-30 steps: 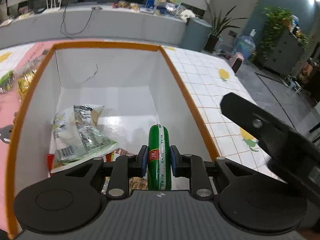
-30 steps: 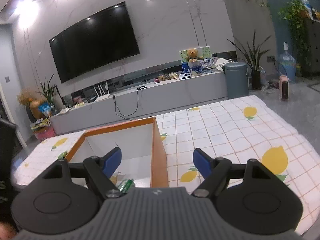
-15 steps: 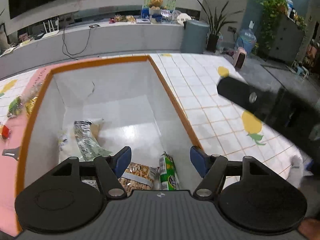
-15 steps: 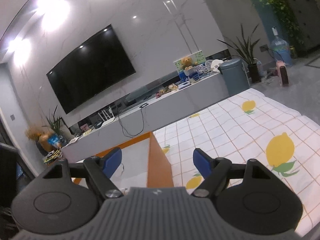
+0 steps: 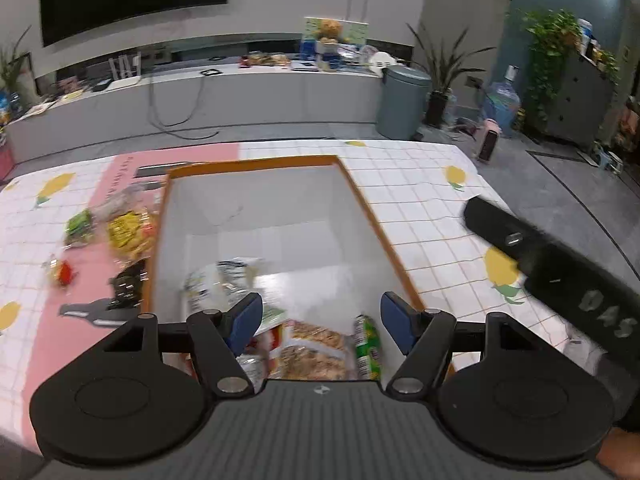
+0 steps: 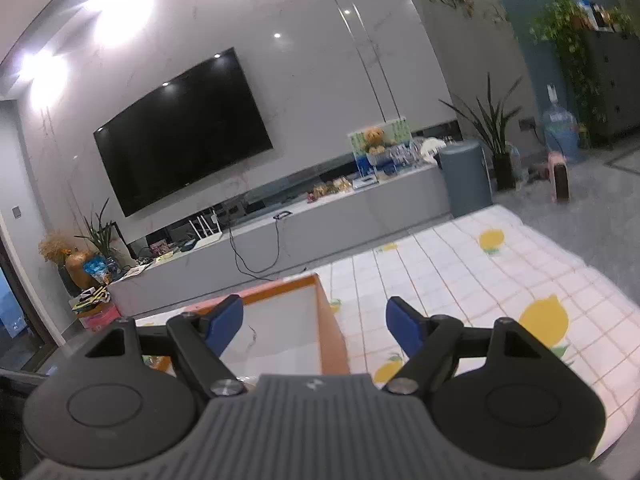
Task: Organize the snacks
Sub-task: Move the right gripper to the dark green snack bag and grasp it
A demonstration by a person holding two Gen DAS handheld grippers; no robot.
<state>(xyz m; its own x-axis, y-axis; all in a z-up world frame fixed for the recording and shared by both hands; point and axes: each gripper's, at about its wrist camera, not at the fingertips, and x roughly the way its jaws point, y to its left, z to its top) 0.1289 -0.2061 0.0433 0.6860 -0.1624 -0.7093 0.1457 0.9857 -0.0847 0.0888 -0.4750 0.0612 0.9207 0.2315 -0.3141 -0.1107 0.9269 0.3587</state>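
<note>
Snacks (image 5: 320, 344) lying in orange-rimmed box (image 5: 360, 200), more scattered left on bench (image 5: 420, 184); left gripper (image 5: 321, 322) and right gripper (image 6: 315, 325) jaws apart, empty. Next: fetching loose packets (image 5: 128, 232).

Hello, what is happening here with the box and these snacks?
A person is sorting snacks into an orange-rimmed box with two hand-held tongs. The left tongs have just opened and hold nothing; a green snack stick lies in the box. The right tongs are open and empty. Loose snacks wait on the table.
</note>
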